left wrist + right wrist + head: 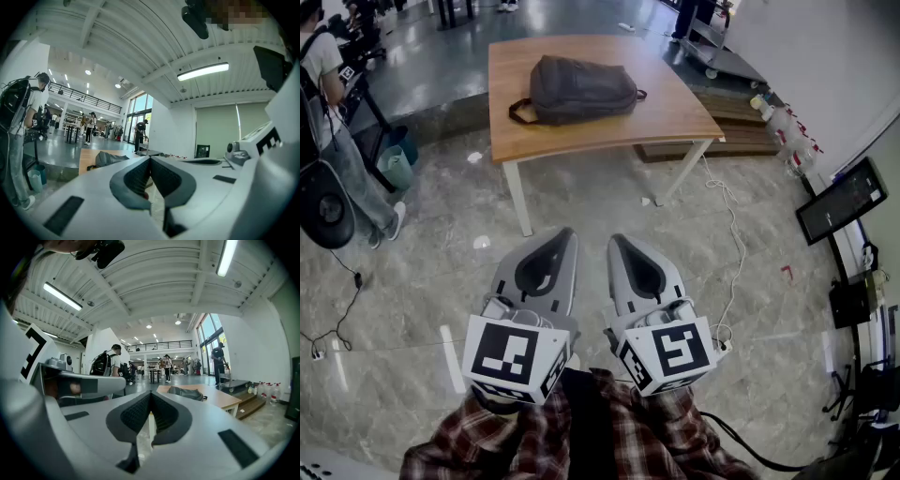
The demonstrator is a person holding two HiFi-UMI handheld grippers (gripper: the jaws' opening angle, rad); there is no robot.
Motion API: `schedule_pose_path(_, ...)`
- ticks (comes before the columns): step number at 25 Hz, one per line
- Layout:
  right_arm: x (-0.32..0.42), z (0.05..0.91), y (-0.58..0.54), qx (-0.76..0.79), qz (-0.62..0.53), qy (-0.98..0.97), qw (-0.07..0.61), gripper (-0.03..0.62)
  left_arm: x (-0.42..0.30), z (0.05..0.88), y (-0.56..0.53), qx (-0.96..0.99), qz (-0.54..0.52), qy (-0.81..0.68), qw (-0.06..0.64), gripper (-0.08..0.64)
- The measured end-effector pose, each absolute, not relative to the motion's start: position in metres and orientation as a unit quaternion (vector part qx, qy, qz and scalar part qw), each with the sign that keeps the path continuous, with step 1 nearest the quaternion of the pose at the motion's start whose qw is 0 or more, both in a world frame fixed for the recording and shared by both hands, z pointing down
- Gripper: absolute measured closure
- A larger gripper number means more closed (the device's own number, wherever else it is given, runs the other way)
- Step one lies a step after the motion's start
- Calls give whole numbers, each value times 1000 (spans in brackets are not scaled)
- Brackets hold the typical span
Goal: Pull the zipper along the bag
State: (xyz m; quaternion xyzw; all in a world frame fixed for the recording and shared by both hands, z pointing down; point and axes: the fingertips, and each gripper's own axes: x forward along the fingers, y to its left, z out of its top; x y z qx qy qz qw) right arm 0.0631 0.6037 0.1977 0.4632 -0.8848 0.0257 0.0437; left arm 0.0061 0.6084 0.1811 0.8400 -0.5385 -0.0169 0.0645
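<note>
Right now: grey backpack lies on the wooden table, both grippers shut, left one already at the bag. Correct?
Not quite. Head view shows the left gripper held near the person, well short of the backpack. The rest holds: backpack on the table, left and right gripper both shut.

The left gripper (566, 234) (150, 159) and the right gripper (615, 240) (151, 394) were held side by side, just apart, both pointing forward and away from the body. Each had its jaws closed, the dark pads meeting tip to tip. A marker cube (516, 356) sat at the rear of the left one and a second cube (672, 354) at the rear of the right. Plaid sleeves (492, 441) showed behind them.
</note>
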Motion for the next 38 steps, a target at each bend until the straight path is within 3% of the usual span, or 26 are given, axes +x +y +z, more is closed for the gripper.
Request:
schedule_pose_path(13, 31, 199, 488, 467, 20, -883, 44, 583, -22, 179, 493, 845, -17, -532, 56, 549)
schedule_pose_path(27, -38, 188, 319, 517, 9, -855, 43, 581, -100, 168, 318, 870, -16, -491, 43, 549)
schedule_pose_path(38, -16, 218, 193, 524, 35, -849, 61, 581, -87, 204, 194, 867, -4, -492, 76, 549)
